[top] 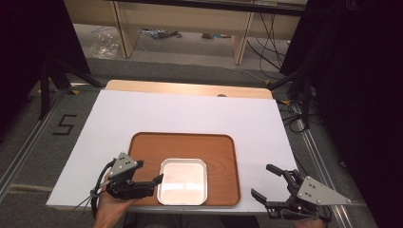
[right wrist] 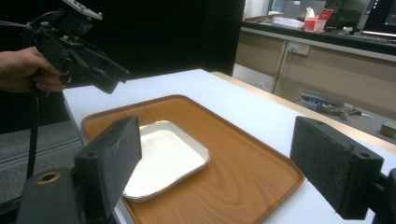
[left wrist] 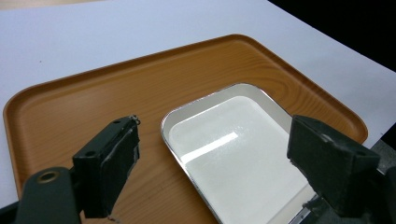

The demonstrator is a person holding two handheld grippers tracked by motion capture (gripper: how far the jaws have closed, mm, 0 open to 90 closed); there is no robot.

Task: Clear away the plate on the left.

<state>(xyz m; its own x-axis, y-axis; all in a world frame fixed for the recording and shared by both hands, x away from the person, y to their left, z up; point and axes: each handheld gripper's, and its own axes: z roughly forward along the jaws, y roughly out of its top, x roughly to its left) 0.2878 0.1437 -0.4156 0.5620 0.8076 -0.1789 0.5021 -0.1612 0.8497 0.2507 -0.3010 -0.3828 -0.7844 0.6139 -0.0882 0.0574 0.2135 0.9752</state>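
A brown wooden tray [top: 190, 145] lies on the white table near its front edge. A shallow square metal pan [top: 183, 180] rests empty on the tray's front middle. My left gripper [top: 151, 172] hovers at the tray's front left corner, jaws open toward the pan's left rim. In the left gripper view the tray [left wrist: 93, 93] and pan [left wrist: 224, 126] lie below the spread jaws of that gripper [left wrist: 219, 163], which hold nothing. My right gripper [top: 261, 180] stands open past the tray's right end, empty. Its own view shows its wide jaws [right wrist: 219, 168], the pan [right wrist: 159, 154], the tray [right wrist: 243, 182] and the left gripper [right wrist: 116, 77] held in a hand.
The white table cover [top: 190, 111] stretches bare beyond the tray to the far wooden edge [top: 190, 88]. Black drapes flank both sides. Wooden shelving legs [top: 240, 42] and cables stand on the floor behind. A black "5" mark [top: 64, 124] is on the floor at left.
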